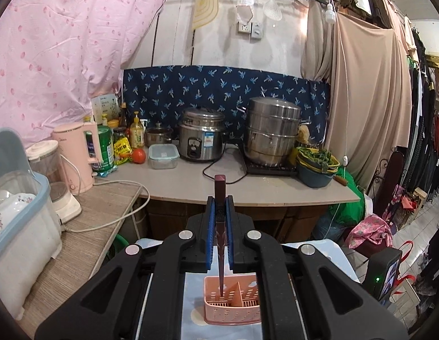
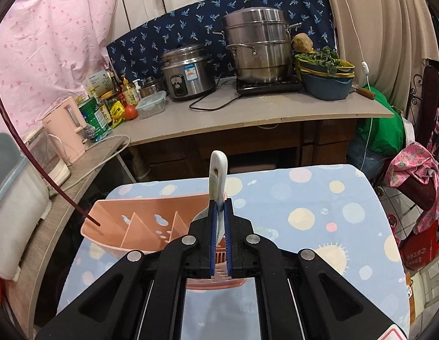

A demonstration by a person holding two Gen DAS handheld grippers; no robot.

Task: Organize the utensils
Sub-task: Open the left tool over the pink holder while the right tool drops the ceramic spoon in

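My left gripper is shut on a dark red chopstick, held upright with its tip down inside the left compartment of the pink utensil holder. The chopstick also shows in the right wrist view, its tip inside the left end of the holder. My right gripper is shut on the handle of a pale ceramic spoon, held over the right compartment of the holder with its bowl end down.
The holder stands on a table with a blue dotted cloth. Behind is a counter with a rice cooker, steamer pot, bowls of greens, bottles and a pink kettle. A dish rack is at left.
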